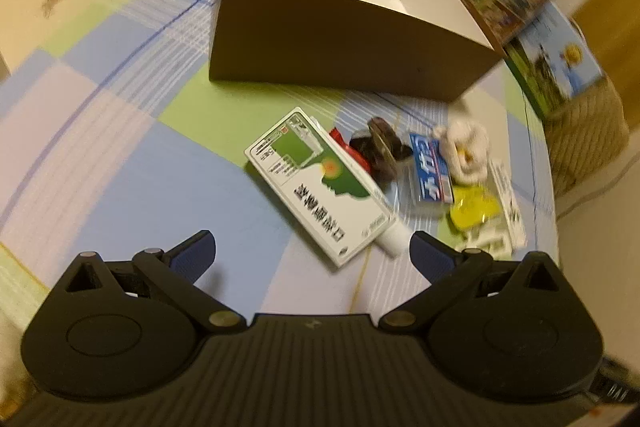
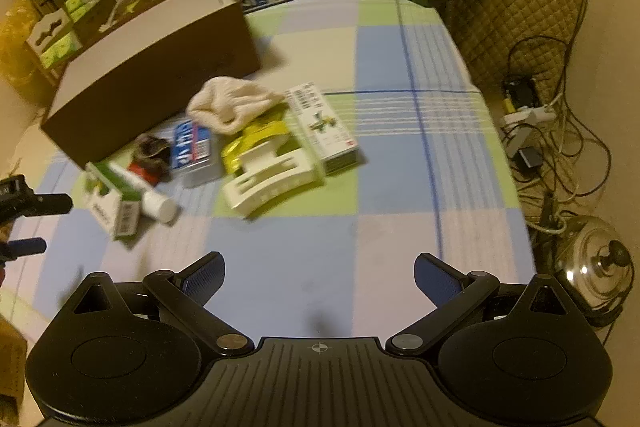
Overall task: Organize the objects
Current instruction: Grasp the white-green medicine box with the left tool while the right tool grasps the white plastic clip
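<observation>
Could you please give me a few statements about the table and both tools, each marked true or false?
1. Both tools are open and hold nothing. True: left tool, right tool.
2. The brown box is full of items. False: what shows of its inside looks empty.
3. The green-and-white carton lies flat on the checked tablecloth. True.
4. The cream cloth is inside the brown box. False: it lies on the tablecloth beside it.
5. A white tube lies against the green-and-white carton. True.

Tablecloth (image 2: 384, 163) blue/green/lilac checks; bin (image 1: 340, 55) brown, white inside.
</observation>
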### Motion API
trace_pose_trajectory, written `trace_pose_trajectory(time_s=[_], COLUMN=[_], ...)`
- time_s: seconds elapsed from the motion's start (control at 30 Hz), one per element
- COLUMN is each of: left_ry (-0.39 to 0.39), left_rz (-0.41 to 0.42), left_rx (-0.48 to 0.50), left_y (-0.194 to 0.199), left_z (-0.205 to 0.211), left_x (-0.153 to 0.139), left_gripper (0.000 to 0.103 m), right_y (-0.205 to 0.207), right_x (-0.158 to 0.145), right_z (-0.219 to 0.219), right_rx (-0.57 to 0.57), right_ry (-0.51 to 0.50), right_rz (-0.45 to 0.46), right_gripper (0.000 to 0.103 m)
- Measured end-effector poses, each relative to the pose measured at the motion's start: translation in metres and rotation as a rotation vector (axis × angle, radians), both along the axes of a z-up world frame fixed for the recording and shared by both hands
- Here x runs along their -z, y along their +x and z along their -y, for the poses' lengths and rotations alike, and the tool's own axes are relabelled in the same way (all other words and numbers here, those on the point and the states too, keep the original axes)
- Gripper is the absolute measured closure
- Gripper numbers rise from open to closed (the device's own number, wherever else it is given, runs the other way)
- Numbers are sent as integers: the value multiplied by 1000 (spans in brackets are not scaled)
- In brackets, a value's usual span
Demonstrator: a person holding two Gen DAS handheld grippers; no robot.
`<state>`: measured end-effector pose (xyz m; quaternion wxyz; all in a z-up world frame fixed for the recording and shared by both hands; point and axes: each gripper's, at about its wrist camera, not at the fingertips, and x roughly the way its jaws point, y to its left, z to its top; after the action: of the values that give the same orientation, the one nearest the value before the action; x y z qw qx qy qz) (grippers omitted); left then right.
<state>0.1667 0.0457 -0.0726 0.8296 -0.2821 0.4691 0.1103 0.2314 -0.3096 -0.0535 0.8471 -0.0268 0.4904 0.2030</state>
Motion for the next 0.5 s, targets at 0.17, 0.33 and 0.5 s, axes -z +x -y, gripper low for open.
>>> trace_pose_trajectory(time_s=[0.17,0.33,0.5], left_ry=[-88,-120,-174], left_rz=[21,18,8], left_rx=[-91,-138,-190], left_y=[19,39,49], left_z=[-8,-11,-14], left_x=[15,29,43], left_gripper=[1,3,8], right_y=[21,37,50], right_x=[5,11,14], right_z=[12,21,24], right_rx=[34,50,48], right_ry=[-22,-40,-48], right_rz=[-8,-22,-34], right_gripper=[4,4,4])
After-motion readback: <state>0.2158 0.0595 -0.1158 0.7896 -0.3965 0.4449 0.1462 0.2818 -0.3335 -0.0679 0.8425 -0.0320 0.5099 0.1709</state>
